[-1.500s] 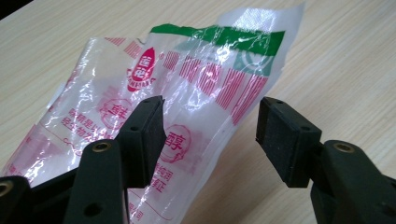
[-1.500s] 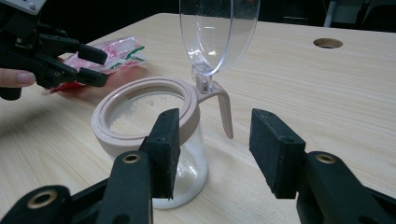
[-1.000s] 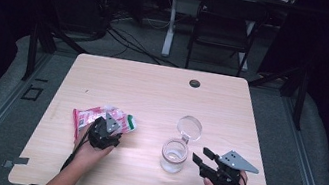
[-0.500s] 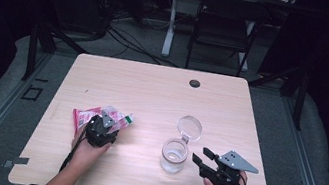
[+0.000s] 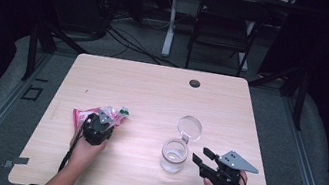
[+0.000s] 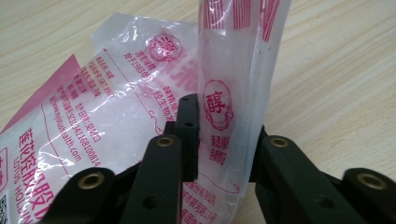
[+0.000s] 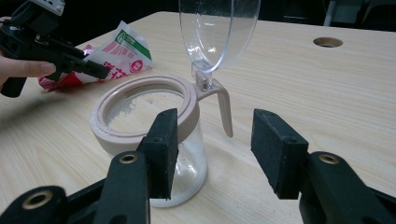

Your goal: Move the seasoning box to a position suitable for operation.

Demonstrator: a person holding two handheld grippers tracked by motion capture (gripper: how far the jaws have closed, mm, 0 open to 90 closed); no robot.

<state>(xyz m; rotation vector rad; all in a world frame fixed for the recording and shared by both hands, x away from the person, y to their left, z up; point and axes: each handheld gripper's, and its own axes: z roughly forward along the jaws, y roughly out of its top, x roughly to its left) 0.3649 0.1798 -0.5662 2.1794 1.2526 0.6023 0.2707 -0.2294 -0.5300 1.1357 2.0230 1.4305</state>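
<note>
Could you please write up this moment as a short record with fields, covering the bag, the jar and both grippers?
bag: pink and clear plastic bag on the table's left side, a fold of it standing between the left gripper's jaws
left gripper: jaws have just been closing, now pinching the bag's fold
jar: clear glass jar with a hinged lid standing open, a little white powder inside
right gripper: open, beside the jar, not touching it
table: light wood

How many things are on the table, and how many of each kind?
Plastic bag: 1
Glass jar with its lid flipped open: 1
Grippers, left gripper and right gripper: 2
Total: 4
</note>
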